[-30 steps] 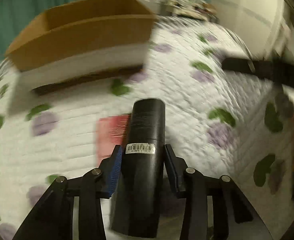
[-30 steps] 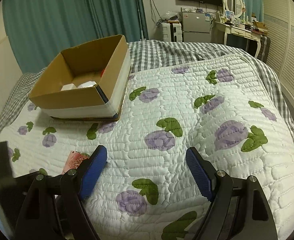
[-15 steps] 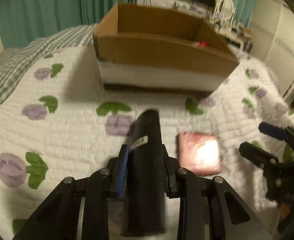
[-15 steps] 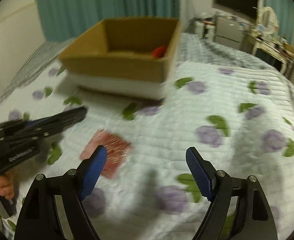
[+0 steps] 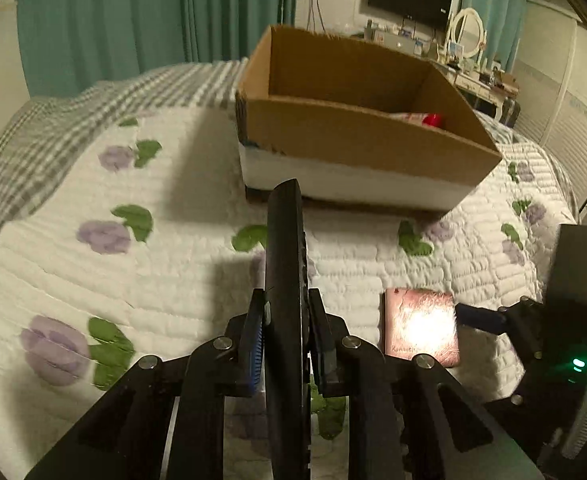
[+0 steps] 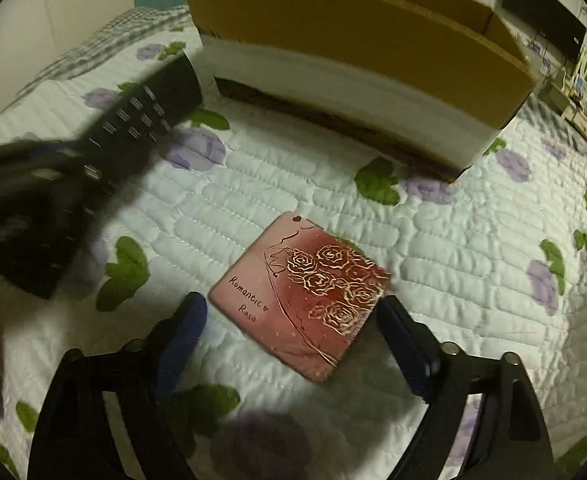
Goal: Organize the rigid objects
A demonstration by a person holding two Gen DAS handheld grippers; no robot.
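The remote (image 5: 284, 280), flat-side up a second ago, now stands edge-on, clamped in the left claw (image 5: 285, 332) short of the box (image 5: 357, 148). The right claw (image 6: 293, 320) has dropped around the tin (image 6: 301, 296), jaws opening, not touching. The box holds something red (image 5: 431, 120).

Left gripper (image 5: 285, 344): black linkage arms, silver screws, blue ribbed pads. Right gripper (image 6: 291, 332): identical black frame, blue pads; green indicator lamp at 4 o'clock in the left view.
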